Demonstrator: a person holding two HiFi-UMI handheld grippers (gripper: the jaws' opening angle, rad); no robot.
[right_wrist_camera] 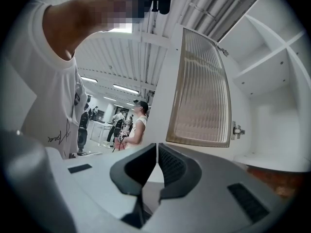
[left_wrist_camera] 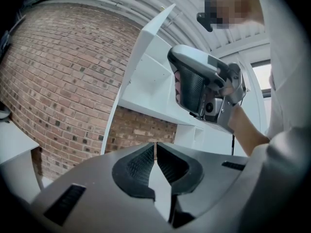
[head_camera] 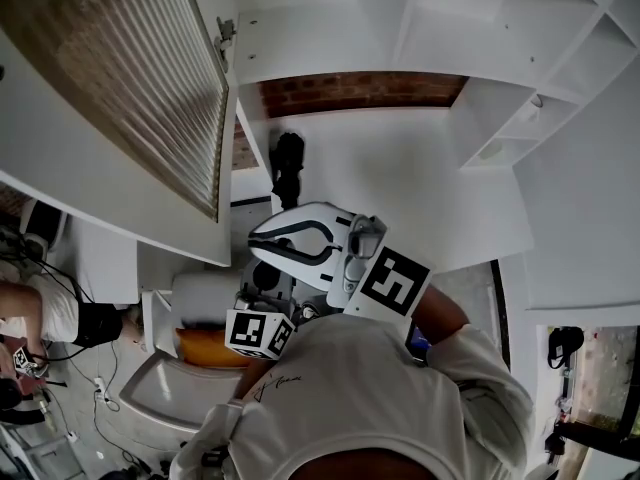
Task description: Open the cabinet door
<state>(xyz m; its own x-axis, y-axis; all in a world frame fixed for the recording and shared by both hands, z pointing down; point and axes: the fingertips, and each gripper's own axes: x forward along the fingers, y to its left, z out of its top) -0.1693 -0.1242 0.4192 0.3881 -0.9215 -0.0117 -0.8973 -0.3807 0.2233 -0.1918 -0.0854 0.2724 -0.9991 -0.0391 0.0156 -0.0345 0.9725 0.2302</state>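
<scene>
- white door (head_camera: 120, 98) with a ribbed glass (head_camera: 130, 68) pane stands swung wide open at the upper left of the head view, and its hinge (head_camera: 226, 36) sits at the top corner where it meets the cabinet (head_camera: 400, 168).
- the cabinet's inside is bare white, with shelves (head_camera: 520, 118) at the right and a strip of brick wall (head_camera: 360, 90) showing above its back panel.
- the right claw (right_wrist_camera: 157, 149) is clenched: its black pads stand almost together with only a thin slit between them, and nothing is in it.
- in the right gripper view the door rises above and to the right of the claw tips, well apart from them and not touched; the door's free edge faces the camera, and a hinge plate shows on the cabinet wall at the right.
- in the head view the right claw sits at the middle, below and right of the door's lower edge, in front of the open cabinet.
- the left claw (left_wrist_camera: 155, 147) is clenched too, tips meeting, empty.
- the left gripper view looks at the brick wall and the cabinet's side panel, with the right claw up and to the right of it, held by a hand (left_wrist_camera: 238, 123).
- the left claw is lower and closer to the person's white shirt (head_camera: 380, 398), farther from the door than the right one.
</scene>
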